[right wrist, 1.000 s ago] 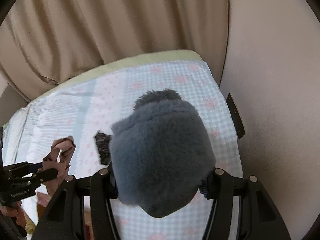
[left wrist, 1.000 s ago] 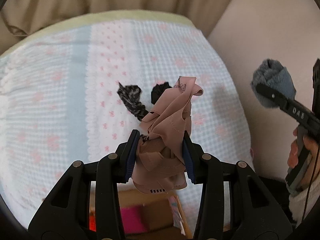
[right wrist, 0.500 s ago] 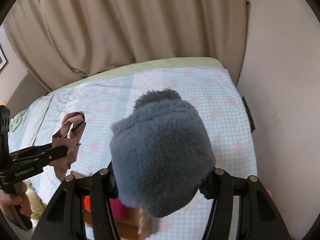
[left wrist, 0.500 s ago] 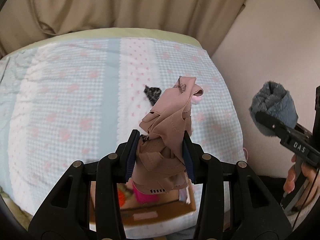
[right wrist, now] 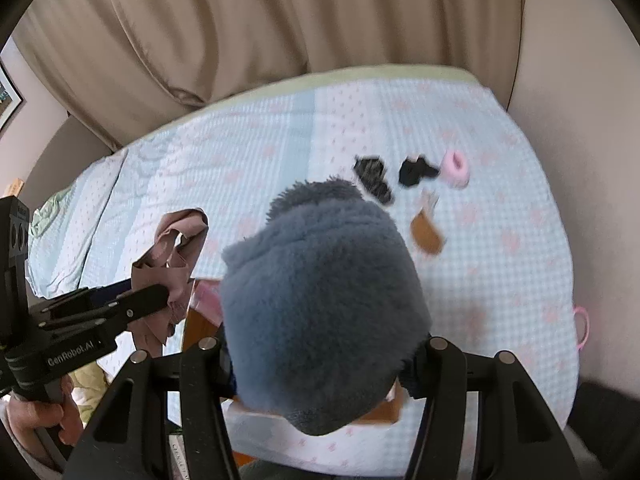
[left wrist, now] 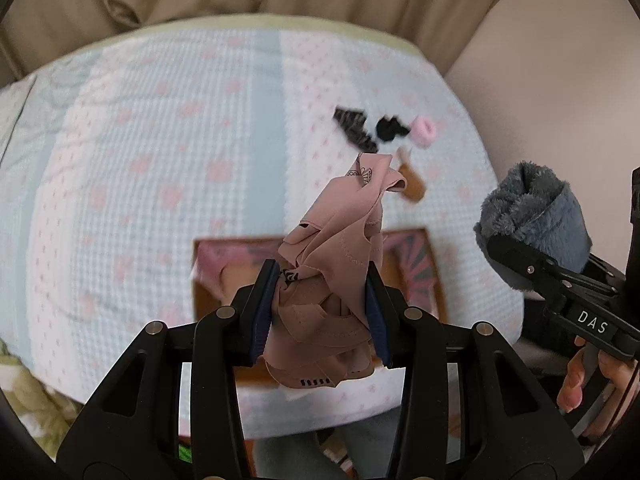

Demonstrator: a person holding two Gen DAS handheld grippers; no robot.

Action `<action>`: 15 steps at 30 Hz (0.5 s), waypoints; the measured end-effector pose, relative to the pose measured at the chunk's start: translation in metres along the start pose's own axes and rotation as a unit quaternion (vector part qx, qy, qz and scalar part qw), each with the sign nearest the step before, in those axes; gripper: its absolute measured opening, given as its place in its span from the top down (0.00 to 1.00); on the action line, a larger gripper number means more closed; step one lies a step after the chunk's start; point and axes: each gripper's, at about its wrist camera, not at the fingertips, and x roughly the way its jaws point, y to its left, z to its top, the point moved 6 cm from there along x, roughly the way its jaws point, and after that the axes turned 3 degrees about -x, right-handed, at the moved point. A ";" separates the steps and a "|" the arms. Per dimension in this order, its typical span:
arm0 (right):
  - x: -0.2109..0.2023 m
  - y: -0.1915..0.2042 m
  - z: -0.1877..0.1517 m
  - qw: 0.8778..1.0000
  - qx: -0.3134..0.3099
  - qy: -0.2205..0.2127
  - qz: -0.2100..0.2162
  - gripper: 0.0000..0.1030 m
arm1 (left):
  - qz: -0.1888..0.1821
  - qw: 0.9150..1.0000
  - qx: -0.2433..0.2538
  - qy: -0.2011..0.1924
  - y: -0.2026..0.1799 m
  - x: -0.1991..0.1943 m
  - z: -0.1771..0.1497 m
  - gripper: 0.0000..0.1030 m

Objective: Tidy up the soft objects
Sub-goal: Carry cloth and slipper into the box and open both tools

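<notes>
My left gripper (left wrist: 320, 312) is shut on a bunched pink-brown cloth (left wrist: 340, 264), held in the air above an open cardboard box (left wrist: 438, 280) on the bed. My right gripper (right wrist: 320, 364) is shut on a fluffy grey-blue cloth (right wrist: 320, 288), also above the box (right wrist: 192, 320). The grey cloth also shows in the left wrist view (left wrist: 536, 216), and the pink-brown cloth in the right wrist view (right wrist: 176, 252). On the bedspread beyond lie a patterned black cloth (left wrist: 354, 128), a black cloth (left wrist: 390, 130), a pink scrunchie (left wrist: 424, 132) and a brown piece (left wrist: 412, 186).
The bed has a light blue and pink checked bedspread (left wrist: 160, 160). Beige curtains (right wrist: 280, 20) hang behind it and a plain wall (left wrist: 560, 100) stands to the right. A pink loop (right wrist: 582, 326) hangs at the bed's right edge.
Both grippers have pulled back and up from the bed with their cloths. The box has come into fuller view beneath them, and the small items on the bedspread now show.
</notes>
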 end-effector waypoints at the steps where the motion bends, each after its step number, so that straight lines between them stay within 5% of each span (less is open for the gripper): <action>1: 0.005 0.003 -0.005 1.000 0.002 0.006 -0.001 0.48 | 0.002 1.000 0.000 0.005 0.005 0.003 -0.005 0.63; 15: 0.080 -0.009 -0.064 0.994 0.054 0.092 -0.035 0.48 | 0.013 0.997 -0.022 0.066 0.046 0.077 -0.056 0.63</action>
